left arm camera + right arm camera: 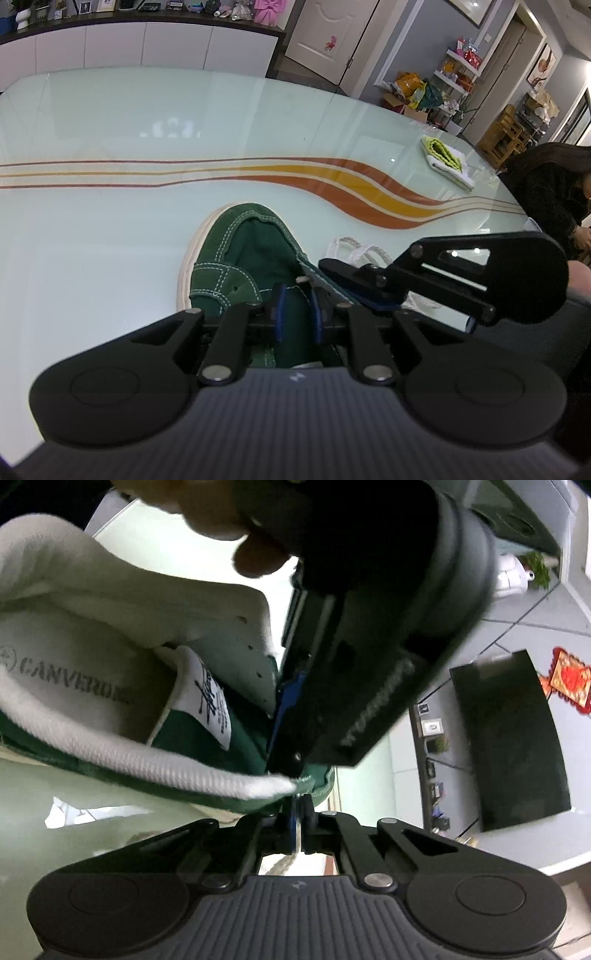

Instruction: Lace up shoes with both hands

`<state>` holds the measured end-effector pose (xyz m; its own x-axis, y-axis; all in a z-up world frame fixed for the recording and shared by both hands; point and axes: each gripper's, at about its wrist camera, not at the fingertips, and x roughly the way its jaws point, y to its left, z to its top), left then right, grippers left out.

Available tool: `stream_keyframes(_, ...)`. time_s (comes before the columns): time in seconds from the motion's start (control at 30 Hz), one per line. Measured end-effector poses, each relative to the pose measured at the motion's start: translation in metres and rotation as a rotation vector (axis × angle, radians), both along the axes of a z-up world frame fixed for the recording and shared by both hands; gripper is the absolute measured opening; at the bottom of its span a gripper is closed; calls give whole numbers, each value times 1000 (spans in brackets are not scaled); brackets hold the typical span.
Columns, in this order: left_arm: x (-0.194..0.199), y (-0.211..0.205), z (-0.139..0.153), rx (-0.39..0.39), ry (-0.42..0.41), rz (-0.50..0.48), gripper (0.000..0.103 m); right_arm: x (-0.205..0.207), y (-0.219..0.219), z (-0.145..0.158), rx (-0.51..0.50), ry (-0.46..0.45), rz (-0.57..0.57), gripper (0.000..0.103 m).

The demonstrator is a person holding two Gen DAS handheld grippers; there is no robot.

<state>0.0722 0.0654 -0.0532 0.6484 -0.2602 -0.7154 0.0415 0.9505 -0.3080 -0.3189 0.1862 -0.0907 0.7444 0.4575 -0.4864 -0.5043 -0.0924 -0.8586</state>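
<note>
Glass table [110, 122]: one green shoe [236, 258], one white lace [354, 251], two claws.

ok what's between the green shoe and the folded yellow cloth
Nothing but bare table, crossed there by its orange and yellow stripes; the left wrist view shows it.

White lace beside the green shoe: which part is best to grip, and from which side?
Probably the far loop of the white lace, which lies flat on the table to the right of the green shoe. Come from above, jaws across the strand; the right gripper covers the nearer part.
</note>
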Motion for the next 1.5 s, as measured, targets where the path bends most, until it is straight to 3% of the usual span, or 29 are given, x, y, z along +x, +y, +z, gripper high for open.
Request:
stream_keyframes(0.17, -1, 1, 1, -7, -3, -1, 17, -5, -3, 1, 11, 7, -8, 3)
stream_keyframes(0.33, -3, 6, 6, -29, -13, 1, 26, -8, -10, 8, 18, 15, -47, 38)
stream_keyframes(0.5, -8, 8, 11, -6, -21, -23, 29, -3, -22, 33, 141, 84, -223, 46)
stream_keyframes(0.57, -9, 2, 13, 47, -31, -62, 29, 10, -30, 61, 304, 191, -436, 50)
stream_keyframes(0.67, -12, -8, 12, 158, -65, -131, 29, 18, -42, 88, 520, 341, -611, 53)
stream_keyframes(0.73, -15, -14, 10, 239, -99, -180, 29, -8, -70, 102, 825, 540, -775, 54)
stream_keyframes(0.83, -22, -22, 5, 356, -166, -248, 28, -12, -81, 115, 1121, 791, -870, 54)
stream_keyframes(0.87, -24, -23, 5, 367, -179, -258, 28, 13, -61, 133, 1156, 822, -882, 54)
stream_keyframes(0.9, -24, -22, 2, 371, -192, -264, 28, 8, -62, 135, 1187, 859, -895, 52)
stream_keyframes(0.97, -22, -22, 2, 377, -197, -266, 23, 7, -53, 131, 1188, 914, -916, 32)
stream_keyframes(1.0, -21, -21, 3, 375, -207, -271, 22, 32, -35, 141, 1171, 927, -916, 14)
stream_keyframes(1.03, -20, -21, 3, 372, -218, -277, 22, 55, -18, 148, 1153, 939, -915, 10)
stream_keyframes(1.1, -18, -21, 4, 371, -234, -277, 22, 78, 2, 149, 1114, 944, -912, 10)
stream_keyframes(1.17, -14, -21, 5, 377, -246, -281, 22, 64, -15, 157, 1107, 942, -912, 10)
stream_keyframes(1.23, -10, -22, 4, 373, -221, -289, 22, 81, -7, 148, 1109, 954, -918, 10)
stream_keyframes(1.3, -10, -24, 4, 372, -208, -297, 22, 67, -16, 144, 1115, 968, -919, 10)
stream_keyframes(1.4, -15, -30, 3, 403, -208, -348, 22, 81, -20, 118, 1116, 975, -924, 10)
stream_keyframes(1.5, -15, -32, 0, 416, -212, -361, 22, 86, -29, 111, 1126, 997, -925, 10)
